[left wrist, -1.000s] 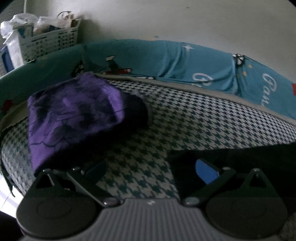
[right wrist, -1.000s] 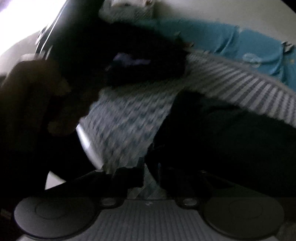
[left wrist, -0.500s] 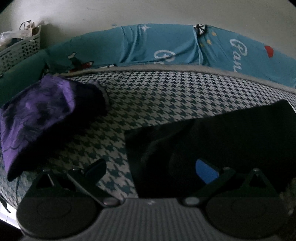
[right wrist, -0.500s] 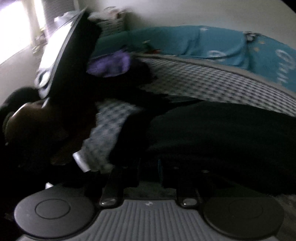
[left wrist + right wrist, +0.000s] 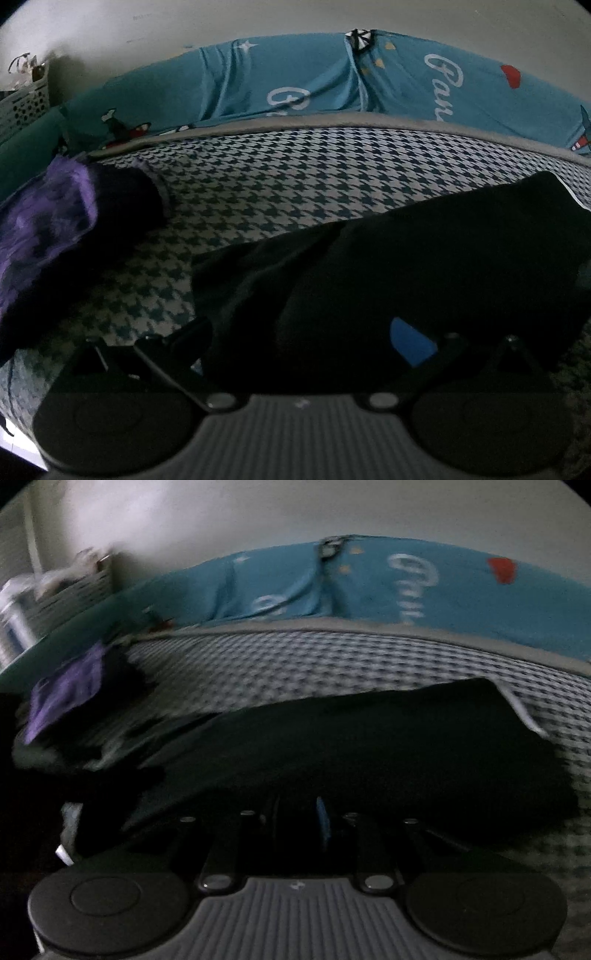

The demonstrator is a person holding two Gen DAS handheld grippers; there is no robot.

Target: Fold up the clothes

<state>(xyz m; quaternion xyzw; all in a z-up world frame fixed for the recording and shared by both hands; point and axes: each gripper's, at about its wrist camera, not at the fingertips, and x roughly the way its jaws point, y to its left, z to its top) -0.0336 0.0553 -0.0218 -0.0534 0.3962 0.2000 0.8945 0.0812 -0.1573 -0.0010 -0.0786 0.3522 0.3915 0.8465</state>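
A pale wall (image 5: 258,22) closes the room beyond both grippers. Below it, a teal printed sheet (image 5: 314,81) with white script and small cartoon figures runs across the far side of the surface. Ahead of the grippers lies a houndstooth cover (image 5: 277,192) with a grey border, forming the work surface.

A black garment (image 5: 424,266) lies on the houndstooth cover directly ahead of both grippers, spreading to the right in the left wrist view and filling the middle of the right wrist view (image 5: 351,746). Ahead and to the left rests a purple patterned garment (image 5: 40,225), bundled with a dark piece, apart from the black garment. A white lattice basket (image 5: 22,107) stands at the far left against the wall.

The left gripper (image 5: 299,339) has its fingers spread wide; the black garment's near edge lies between them, and neither finger presses it. The right gripper (image 5: 295,823) has its fingers drawn close together over the black garment's near edge; the view is dark and blurred, so whether cloth is pinched between them cannot be determined.
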